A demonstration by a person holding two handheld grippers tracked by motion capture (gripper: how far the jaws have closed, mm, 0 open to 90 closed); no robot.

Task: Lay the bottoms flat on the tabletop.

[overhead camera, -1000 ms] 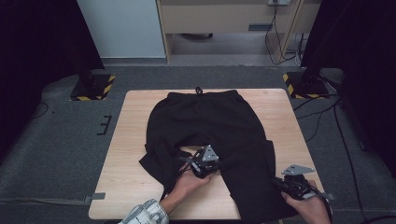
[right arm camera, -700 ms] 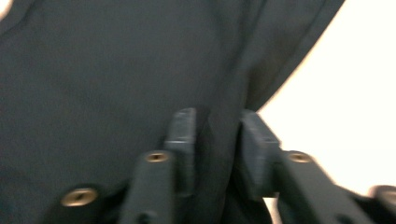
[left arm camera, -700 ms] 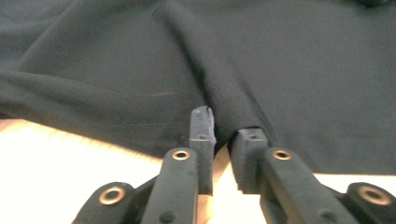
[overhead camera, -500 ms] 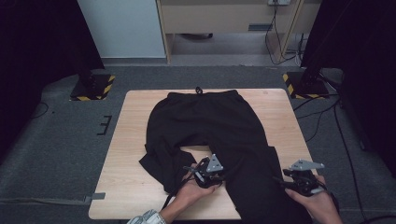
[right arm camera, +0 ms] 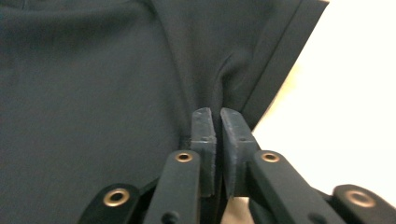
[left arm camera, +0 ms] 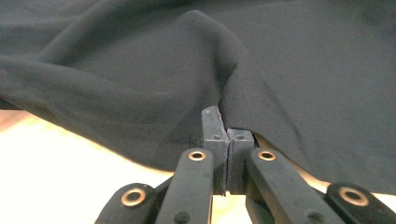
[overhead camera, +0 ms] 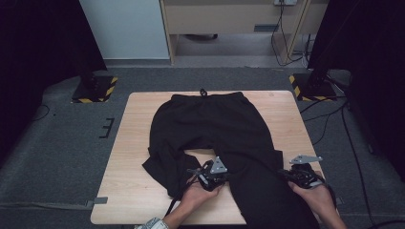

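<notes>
Black trousers (overhead camera: 215, 124) lie flat on the wooden table (overhead camera: 138, 124), waistband at the far side. The leg on the left is crumpled; the other runs to the near edge. My left gripper (overhead camera: 217, 174) sits at that leg's inner edge. Its jaws have just been closing and now pinch a raised fold of the black cloth (left arm camera: 140, 70) at the left gripper's tips (left arm camera: 227, 135). My right gripper (overhead camera: 286, 174) is at the same leg's outer edge. Its jaws have also just been closing and the right gripper's tips (right arm camera: 217, 126) grip the seamed edge of the cloth (right arm camera: 93, 70).
Bare wood lies to the left of the trousers (left arm camera: 70, 154) and past their outer edge (right arm camera: 345, 116). Two stand bases with yellow-black stripes (overhead camera: 95, 90) (overhead camera: 310, 86) stand on the grey carpet beyond the far corners. Cables (overhead camera: 334, 119) trail on the floor at the right.
The left gripper has slid slightly right and nearer, onto the leg's inner edge. The right gripper has moved a little farther up the table along the outer edge. The trousers lie as before.
</notes>
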